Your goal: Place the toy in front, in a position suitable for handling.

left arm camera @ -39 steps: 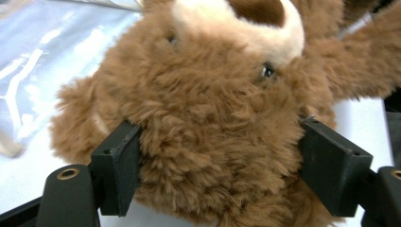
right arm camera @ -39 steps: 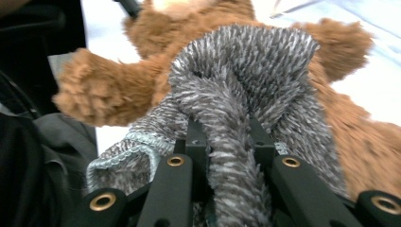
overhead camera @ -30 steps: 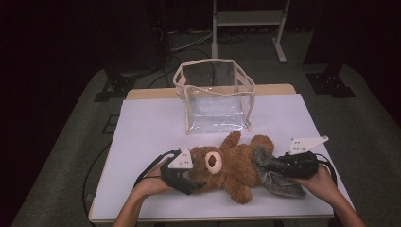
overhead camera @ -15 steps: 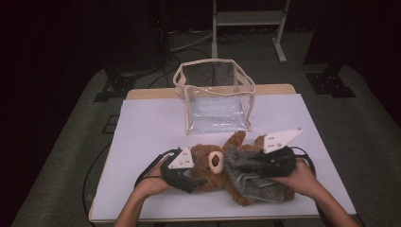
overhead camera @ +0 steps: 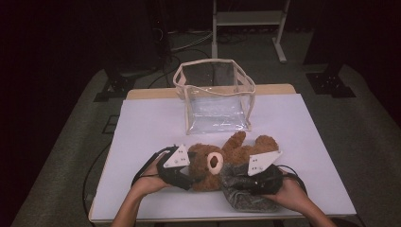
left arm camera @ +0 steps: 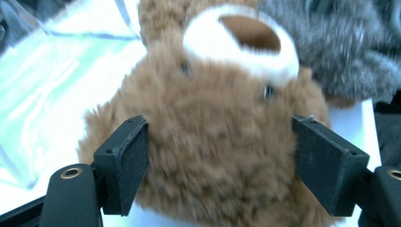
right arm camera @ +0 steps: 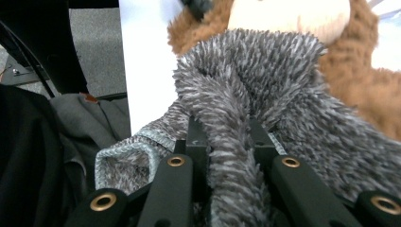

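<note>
A brown teddy bear (overhead camera: 222, 158) lies on its back near the front edge of the white surface (overhead camera: 151, 123), its head toward the person's left and its cream muzzle (left arm camera: 239, 40) facing up. The left claw (left arm camera: 220, 156) stands astride the bear's head, one black pad against each furry side; its jaws have just opened a touch, with the head between them and the fur touching both pads. The right claw (right arm camera: 227, 142) is clamped tight on a fold of a fuzzy grey knitted garment (right arm camera: 265, 94) that lies draped over the bear's belly and legs, its ribbed hem (right arm camera: 127, 149) bunched beside the jaws. In the high view the left claw (overhead camera: 182, 171) and right claw (overhead camera: 255, 178) sit at either end of the toy, each with a grey three-cornered plate on top. Behind the bear, just beyond its raised paw, a clear plastic bag (overhead camera: 215, 97) with beige trim stands upright and open. A metal stand (overhead camera: 248, 23) rises on the dark floor behind the surface.
</note>
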Tool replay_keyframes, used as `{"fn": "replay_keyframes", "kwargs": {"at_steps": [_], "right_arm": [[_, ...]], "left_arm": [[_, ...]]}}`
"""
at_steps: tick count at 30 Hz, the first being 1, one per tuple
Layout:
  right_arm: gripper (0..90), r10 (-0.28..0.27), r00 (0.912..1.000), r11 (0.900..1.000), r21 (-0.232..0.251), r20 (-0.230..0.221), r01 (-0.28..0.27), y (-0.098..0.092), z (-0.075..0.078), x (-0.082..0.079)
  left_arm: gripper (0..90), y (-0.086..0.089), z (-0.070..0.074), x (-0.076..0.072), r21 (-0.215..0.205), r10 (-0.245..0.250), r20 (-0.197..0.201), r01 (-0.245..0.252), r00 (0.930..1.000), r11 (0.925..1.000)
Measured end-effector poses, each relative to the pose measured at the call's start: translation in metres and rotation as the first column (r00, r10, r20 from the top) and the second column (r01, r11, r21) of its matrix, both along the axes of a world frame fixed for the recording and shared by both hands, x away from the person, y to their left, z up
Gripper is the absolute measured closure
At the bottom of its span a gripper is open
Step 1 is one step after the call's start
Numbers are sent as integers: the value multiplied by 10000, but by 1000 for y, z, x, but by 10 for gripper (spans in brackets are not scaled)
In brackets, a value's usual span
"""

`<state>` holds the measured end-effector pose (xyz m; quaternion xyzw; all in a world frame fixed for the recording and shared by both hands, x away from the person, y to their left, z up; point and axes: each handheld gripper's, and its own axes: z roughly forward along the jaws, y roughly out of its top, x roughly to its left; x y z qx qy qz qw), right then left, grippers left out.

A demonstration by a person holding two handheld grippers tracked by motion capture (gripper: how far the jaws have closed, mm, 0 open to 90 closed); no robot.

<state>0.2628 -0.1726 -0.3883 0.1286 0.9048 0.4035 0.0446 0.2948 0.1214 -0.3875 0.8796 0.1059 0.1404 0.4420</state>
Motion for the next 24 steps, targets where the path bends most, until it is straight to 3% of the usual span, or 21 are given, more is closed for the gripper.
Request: {"fn": "replay_keyframes", "kwargs": {"at_steps": [4, 10, 14, 16, 21, 24], "right_arm": [[760, -128, 9999, 9999, -35, -28, 128, -10, -6, -8], [760, -480, 9986, 9987, -207, -206, 476, -30, -13, -16], [760, -644, 9977, 9978, -199, -204, 640, -35, -9, -22], [759, -565, 9983, 9984, -80, -123, 564, -33, 1, -24], [759, -100, 9981, 9999, -95, 608, 106, -15, 27, -21], [759, 99, 9975, 9998, -159, 706, -87, 1, 29, -13]], "left_arm": [[238, -6, -1, 3, 104, -102, -13, 103, 9999, 9999], [266, -3, -7, 7, -131, 0, -308, -4, 9995, 9999], [282, -4, -8, 9, -101, 49, -404, -53, 9992, 9999], [285, -4, -8, 9, -109, 64, -444, -69, 9990, 9999], [286, -4, -8, 10, -89, 47, -467, -51, 9989, 9999], [286, -4, -8, 10, -90, 44, -463, -48, 9989, 9999]]}}
